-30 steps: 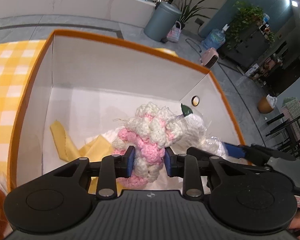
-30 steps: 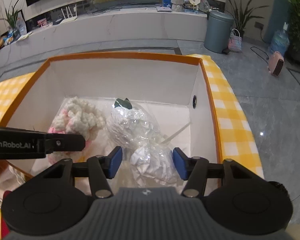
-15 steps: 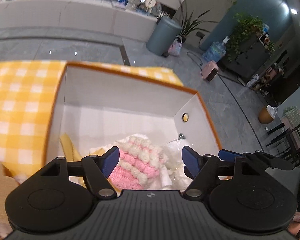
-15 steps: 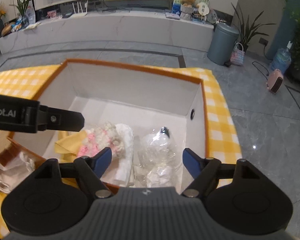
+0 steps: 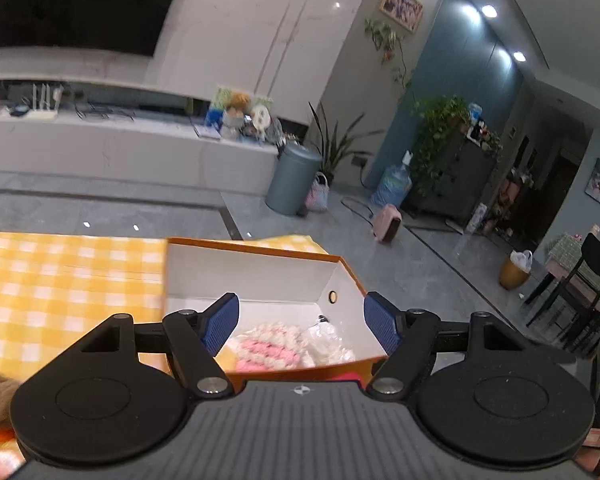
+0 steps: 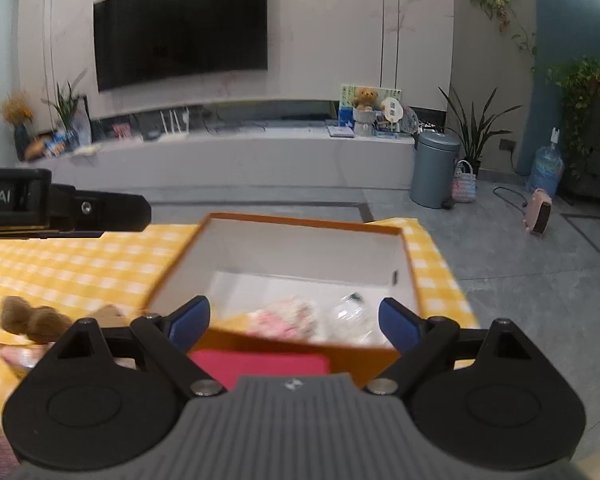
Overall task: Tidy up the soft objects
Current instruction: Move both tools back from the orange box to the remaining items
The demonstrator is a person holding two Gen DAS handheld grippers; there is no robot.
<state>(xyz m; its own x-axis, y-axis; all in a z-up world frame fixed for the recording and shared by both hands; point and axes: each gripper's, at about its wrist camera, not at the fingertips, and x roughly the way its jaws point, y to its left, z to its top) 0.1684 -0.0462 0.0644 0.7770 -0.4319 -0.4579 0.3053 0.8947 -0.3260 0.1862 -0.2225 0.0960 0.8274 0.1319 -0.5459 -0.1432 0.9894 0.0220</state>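
Observation:
An orange-rimmed box [image 5: 260,276] with white inside stands on the yellow checked cloth [image 5: 60,280]. In it lie a pink-and-white crochet piece [image 5: 268,344] and, to its right, a white bundle in clear plastic [image 5: 328,340]. My left gripper [image 5: 300,320] hangs open above the box's near edge with nothing between its pads. My right gripper [image 6: 294,318] is also above the near edge. Its jaws are opening and hold nothing. The right wrist view shows the box [image 6: 300,248], the crochet piece [image 6: 284,318] and the bundle [image 6: 352,316], all blurred.
A brown fluffy toy [image 6: 32,318] lies on the cloth left of the box. A pink-red patch [image 6: 260,364] shows on the box's near side. One of the left gripper's fingers [image 6: 100,210] juts in from the left. The table's right edge drops to grey floor [image 6: 520,280].
The left gripper let go of the crochet piece and the right gripper widened around the wrapped bundle. Both rose and drew back out of the box, leaving the two items inside.

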